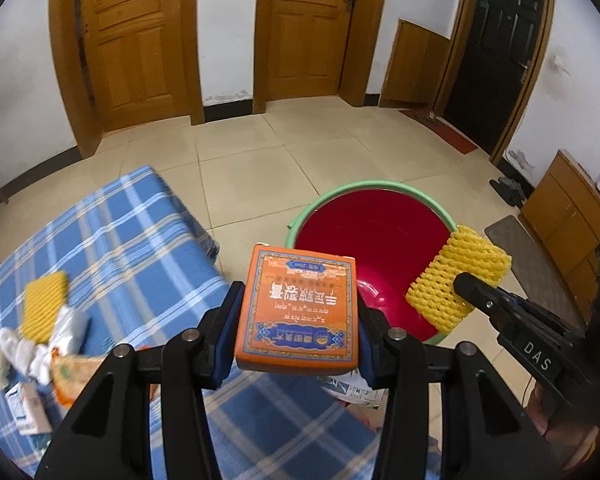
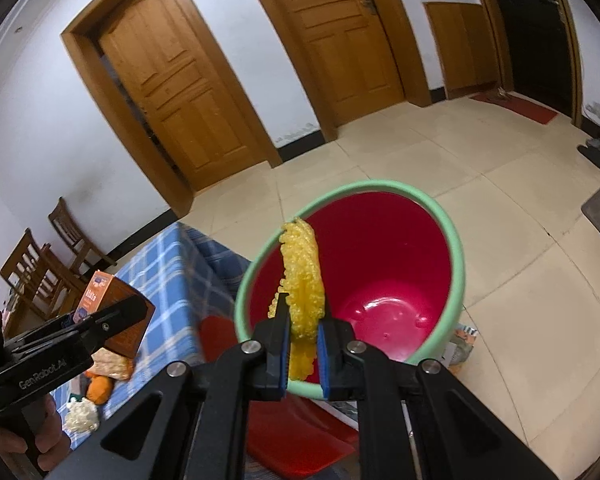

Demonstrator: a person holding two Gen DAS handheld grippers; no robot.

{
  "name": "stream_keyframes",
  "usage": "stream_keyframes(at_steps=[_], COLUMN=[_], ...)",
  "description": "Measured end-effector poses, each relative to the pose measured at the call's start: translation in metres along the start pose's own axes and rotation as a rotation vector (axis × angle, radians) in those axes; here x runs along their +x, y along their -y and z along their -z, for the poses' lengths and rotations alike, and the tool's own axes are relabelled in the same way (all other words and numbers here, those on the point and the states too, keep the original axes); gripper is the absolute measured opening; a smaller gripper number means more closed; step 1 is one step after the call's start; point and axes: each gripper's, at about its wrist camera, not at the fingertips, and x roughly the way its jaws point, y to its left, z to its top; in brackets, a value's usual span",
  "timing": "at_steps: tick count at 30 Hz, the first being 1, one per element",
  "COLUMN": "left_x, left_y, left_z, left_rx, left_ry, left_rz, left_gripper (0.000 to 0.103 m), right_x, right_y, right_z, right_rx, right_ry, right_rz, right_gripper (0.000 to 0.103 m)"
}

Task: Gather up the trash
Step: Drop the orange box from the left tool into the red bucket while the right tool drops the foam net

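Your left gripper [image 1: 298, 344] sits closest to the lens, its blue-padded jaws clamped on the sides of an orange box [image 1: 298, 306] with printed text, held above the edge of the blue plaid cloth [image 1: 112, 248]. Beyond that cloth, the red bucket [image 2: 392, 276] with a pale green rim stands on the tiled floor [image 1: 260, 148], just beside the covered surface, and its inside looks bare. Your right gripper [image 2: 303, 350] is pinched tight on a yellow foam net [image 2: 302, 284], which hangs over the near rim of the bucket. More trash lies on the cloth at left: a second yellow net [image 1: 44, 304], crumpled white tissue [image 1: 32, 350] and a small white carton [image 1: 28, 408].
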Motion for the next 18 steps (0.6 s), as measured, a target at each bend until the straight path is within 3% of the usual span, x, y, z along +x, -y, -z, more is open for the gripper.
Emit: stream_keyframes(at_steps=[18], left_x=[0.083], left_y=[0.033], left_z=[-0.003], left_rx=[0.055], left_ry=[-0.112], left_rz=[0.039], left_gripper=[0.049], right_x=[0.022], right_y=[0.043], right_z=[0.001], right_rx=[0.052], right_ry=[-0.030], right_rz=[0.078], right_gripper=[0.015])
